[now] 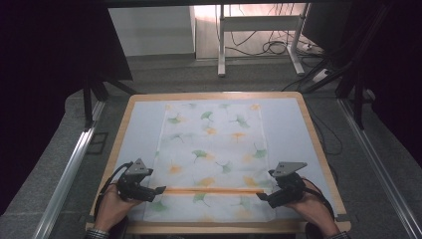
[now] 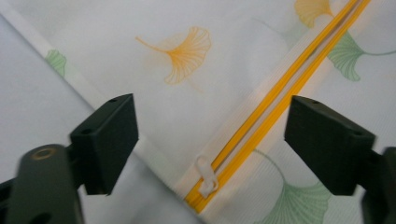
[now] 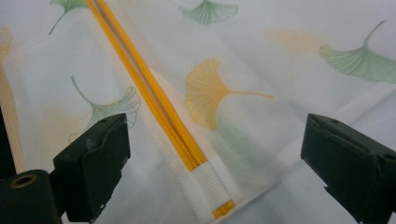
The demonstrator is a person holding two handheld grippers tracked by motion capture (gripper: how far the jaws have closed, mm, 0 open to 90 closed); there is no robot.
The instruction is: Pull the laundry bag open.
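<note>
Zipper runs left-right across bag; both grippers' jaws wide, empty.

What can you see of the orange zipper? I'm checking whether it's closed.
The orange zipper runs straight across the near part of the leaf-printed mesh bag, which lies flat. Its two orange tapes lie together along the visible length, apparently closed. A white pull tab lies at the left gripper's end; a white fabric tab covers the other end. No jaw touches it.
</note>
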